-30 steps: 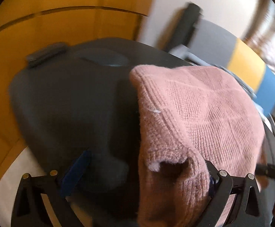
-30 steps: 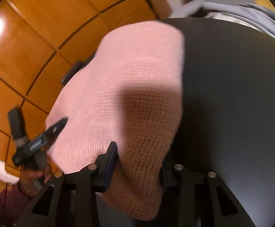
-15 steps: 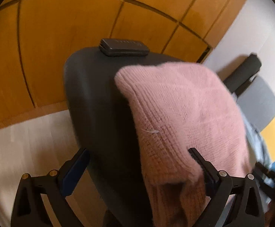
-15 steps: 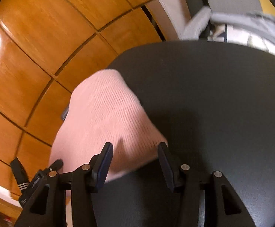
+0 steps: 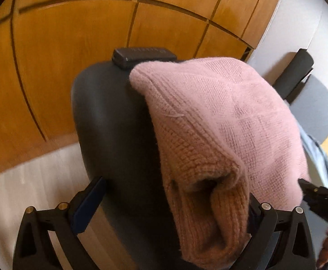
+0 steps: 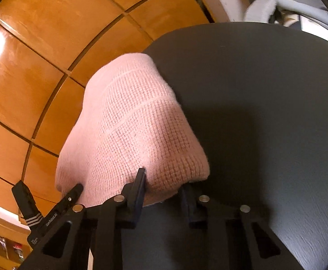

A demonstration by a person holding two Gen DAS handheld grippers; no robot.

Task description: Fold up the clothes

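Pink knitted sweater (image 5: 220, 121) is lying folded on the dark table (image 6: 265, 112), in front of both tools. The left tool (image 5: 175, 198) is standing wide, released; the sweater's near end is sitting between its fingers, against the right one. The right tool (image 6: 164, 189) has just been closing, and its fingers are pinching the sweater's near edge.
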